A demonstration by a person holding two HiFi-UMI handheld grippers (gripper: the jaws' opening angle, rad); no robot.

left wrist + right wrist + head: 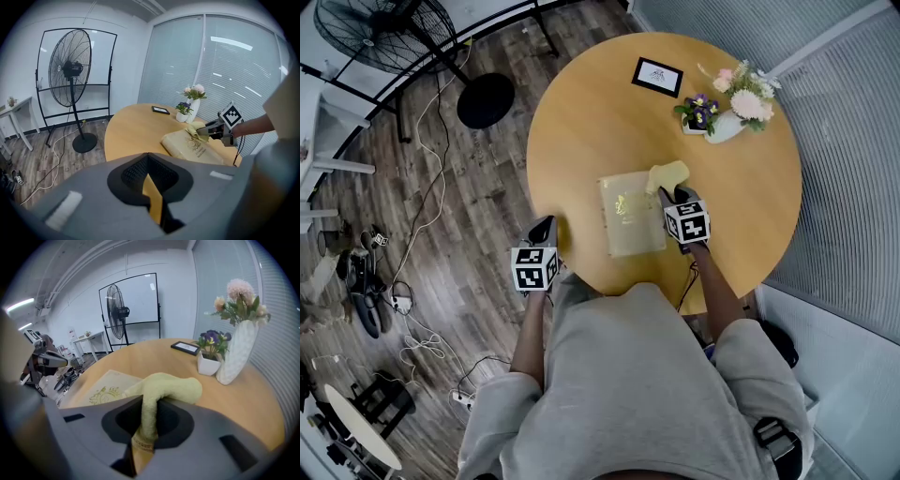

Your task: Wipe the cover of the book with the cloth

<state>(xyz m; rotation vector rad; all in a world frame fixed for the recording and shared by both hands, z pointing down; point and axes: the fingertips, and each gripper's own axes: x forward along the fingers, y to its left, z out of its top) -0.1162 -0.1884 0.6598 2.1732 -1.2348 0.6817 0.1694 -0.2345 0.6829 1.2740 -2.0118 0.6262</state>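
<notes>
A pale cream book (630, 214) with gold print lies flat on the round wooden table (600, 112). My right gripper (668, 194) is shut on a yellow-green cloth (667, 175), which bulges out past its jaws at the book's far right corner. In the right gripper view the cloth (161, 389) is pinched between the jaws and droops over the book (110, 386). My left gripper (547, 231) hangs at the table's near left edge, jaws together with nothing between them. The left gripper view shows the book (194, 146) and the cloth (193, 130) ahead on the right.
A white vase of flowers (733, 111), a small potted purple plant (698, 112) and a framed card (657, 77) stand at the table's far side. A standing fan (384, 33) with a round base (486, 100), cables and gear are on the floor to the left.
</notes>
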